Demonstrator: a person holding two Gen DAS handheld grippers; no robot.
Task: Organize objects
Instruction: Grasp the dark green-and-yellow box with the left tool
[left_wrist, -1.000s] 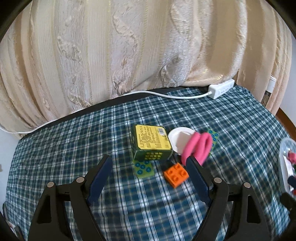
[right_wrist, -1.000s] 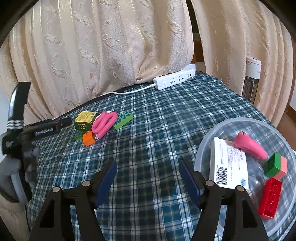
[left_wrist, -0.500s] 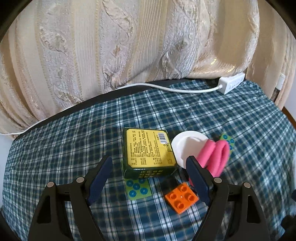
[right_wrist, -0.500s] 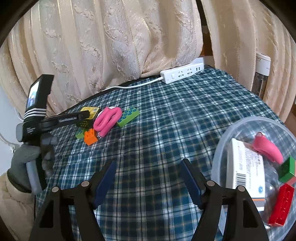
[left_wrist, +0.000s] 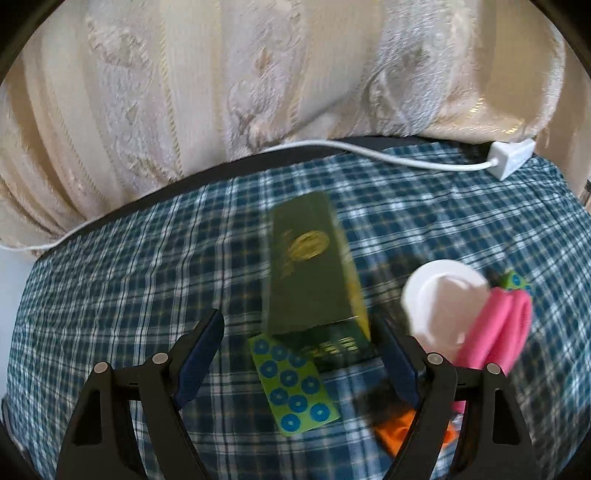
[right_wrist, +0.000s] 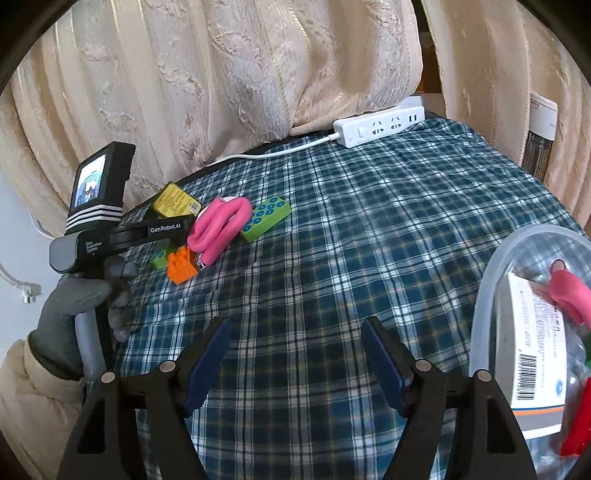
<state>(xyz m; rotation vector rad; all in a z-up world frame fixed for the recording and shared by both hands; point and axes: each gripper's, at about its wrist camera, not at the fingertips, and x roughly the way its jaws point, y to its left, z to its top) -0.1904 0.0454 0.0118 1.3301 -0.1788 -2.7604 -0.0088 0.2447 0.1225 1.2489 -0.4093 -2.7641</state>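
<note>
Left fingers wide apart, empty — green box between; right fingers apart, empty.

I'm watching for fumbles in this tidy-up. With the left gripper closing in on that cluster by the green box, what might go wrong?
The green box rests partly on a green studded plate, so a grasp may drag or tip both. The white lid, pink loop and orange brick crowd the left gripper, whose open fingers could knock them.
</note>
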